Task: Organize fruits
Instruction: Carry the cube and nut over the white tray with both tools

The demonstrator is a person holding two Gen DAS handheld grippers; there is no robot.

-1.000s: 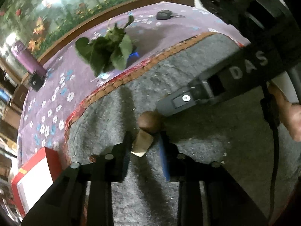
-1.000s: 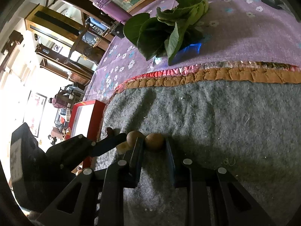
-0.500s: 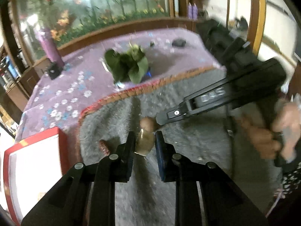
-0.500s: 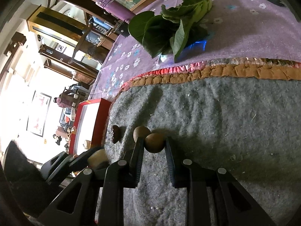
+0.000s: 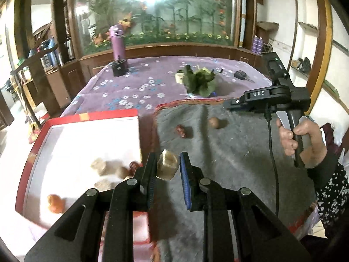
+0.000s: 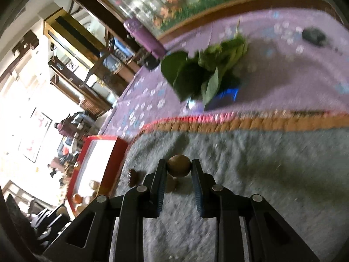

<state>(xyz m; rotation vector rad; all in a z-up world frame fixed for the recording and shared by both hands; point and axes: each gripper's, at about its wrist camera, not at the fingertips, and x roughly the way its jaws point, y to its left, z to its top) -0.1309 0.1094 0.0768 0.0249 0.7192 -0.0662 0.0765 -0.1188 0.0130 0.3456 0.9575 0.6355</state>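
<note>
Left gripper [image 5: 168, 167] clenched on pale chunky fruit piece [image 5: 167, 166], by red tray's edge [image 5: 139, 138], clear above. Right gripper [image 6: 179, 168] grasping round brown fruit [image 6: 178, 168]; grey mat [image 6: 261, 163] open ahead, dark red fruit [image 6: 133, 177] left.

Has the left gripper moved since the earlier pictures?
Yes. The left gripper, shut on a pale chunk, has moved from the grey mat toward the red box, which now fills the lower left of its view.
</note>
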